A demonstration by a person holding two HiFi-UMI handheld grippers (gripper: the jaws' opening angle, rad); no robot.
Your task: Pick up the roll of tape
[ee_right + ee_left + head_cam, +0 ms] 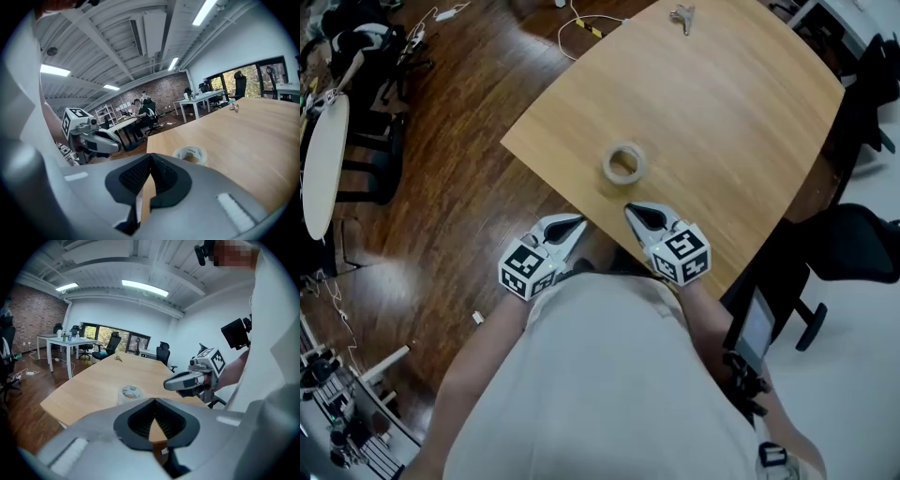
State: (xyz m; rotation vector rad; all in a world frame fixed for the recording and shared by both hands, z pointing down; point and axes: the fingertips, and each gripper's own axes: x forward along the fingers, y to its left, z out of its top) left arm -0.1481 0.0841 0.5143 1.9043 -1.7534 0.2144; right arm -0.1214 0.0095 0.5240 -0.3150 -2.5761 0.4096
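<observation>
The roll of tape lies flat and untouched, just beyond both sets of closed, empty jaws. The right gripper and left gripper are poised at the near edge of the wooden table. For a clean pick, the nearer right jaws should be opened first, then the ring's wall straddled.

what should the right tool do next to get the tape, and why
Probably open the right tool first: its jaws are shut, tips together, and the whitish ring-shaped tape roll lies flat on the light wooden table just beyond its tip.
</observation>
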